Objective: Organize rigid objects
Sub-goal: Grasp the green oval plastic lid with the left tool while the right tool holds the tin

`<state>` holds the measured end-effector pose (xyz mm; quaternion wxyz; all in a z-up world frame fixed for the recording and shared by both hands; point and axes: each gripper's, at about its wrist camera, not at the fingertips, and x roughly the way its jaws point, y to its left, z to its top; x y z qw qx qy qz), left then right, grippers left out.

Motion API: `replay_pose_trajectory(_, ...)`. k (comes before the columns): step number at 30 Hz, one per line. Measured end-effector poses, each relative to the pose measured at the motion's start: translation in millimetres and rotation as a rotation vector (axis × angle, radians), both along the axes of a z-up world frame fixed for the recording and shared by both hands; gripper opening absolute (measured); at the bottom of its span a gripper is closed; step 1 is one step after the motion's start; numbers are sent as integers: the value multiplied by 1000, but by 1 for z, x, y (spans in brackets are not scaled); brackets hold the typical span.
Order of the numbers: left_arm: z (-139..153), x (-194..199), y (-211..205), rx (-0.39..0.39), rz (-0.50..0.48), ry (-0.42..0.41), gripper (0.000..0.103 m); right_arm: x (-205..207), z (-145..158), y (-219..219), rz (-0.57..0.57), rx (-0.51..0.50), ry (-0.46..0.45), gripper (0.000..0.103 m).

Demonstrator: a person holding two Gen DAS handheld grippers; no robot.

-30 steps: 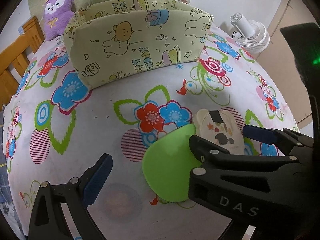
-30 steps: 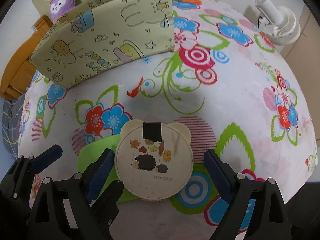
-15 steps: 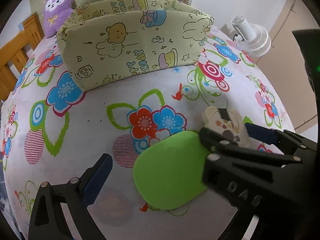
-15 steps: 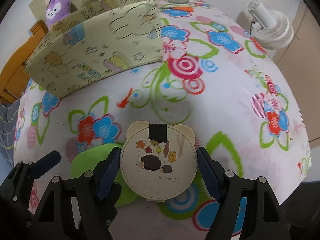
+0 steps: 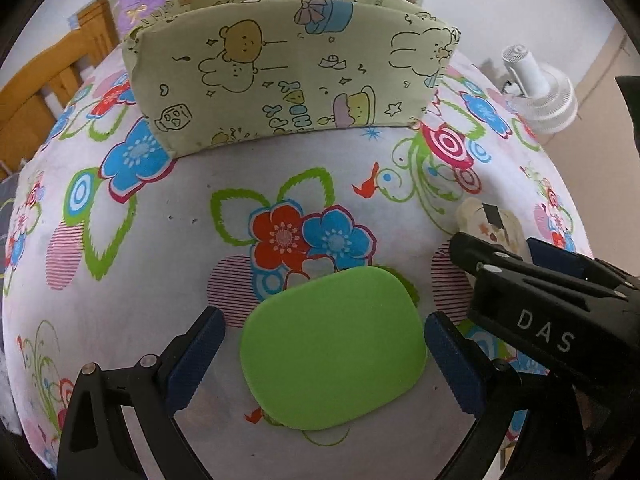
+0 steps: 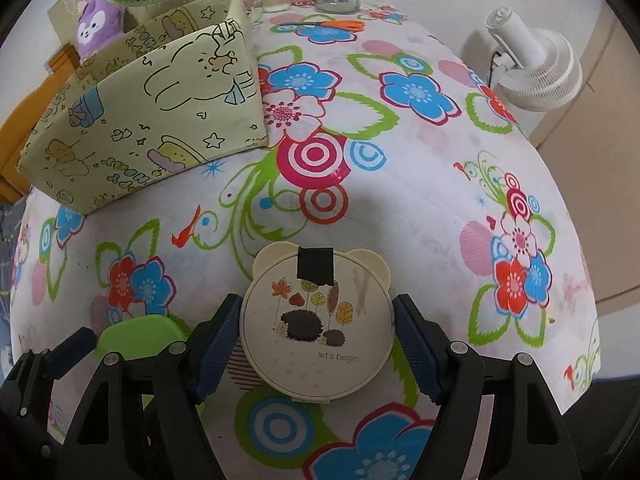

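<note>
Right gripper is clamped on the round cream case; left gripper is held apart around the green lid on the desk; grasping is in hand; lifting toward the fabric bin is judged next.

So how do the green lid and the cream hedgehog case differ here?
The green lid is a plain rounded rectangle, while the hedgehog case is round with two ears, a leaf print and black tape. The lid lies between the left gripper fingers with gaps on both sides; the case is squeezed by the right gripper fingers, which have just closed. Both sit low over the floral tablecloth.
</note>
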<state>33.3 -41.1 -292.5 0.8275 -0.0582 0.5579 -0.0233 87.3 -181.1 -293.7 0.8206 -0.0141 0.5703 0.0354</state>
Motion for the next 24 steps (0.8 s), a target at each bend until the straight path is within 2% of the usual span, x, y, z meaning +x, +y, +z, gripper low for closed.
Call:
replay_pose_trajectory(13,-8,0,-20,116,150,22,102,7,-3,-4,93,-2,7,78)
replay_pose_trajectory(16,-10,3,-22,116,175,23,102,7,-4,-7,99,3,9,78)
replay_pose_trajectory(19,-10,7,-25,123,196,37,103,6,-5,-9,97,4,15,78)
replay_pose_trajectory(21,-10,8,-28,120,197,41,96,6,-5,-10,91,5,15,78)
replay_pose_trajectory(24,-7,7,-33,144,180,36,96,7,-4,-13,82,6,15,78)
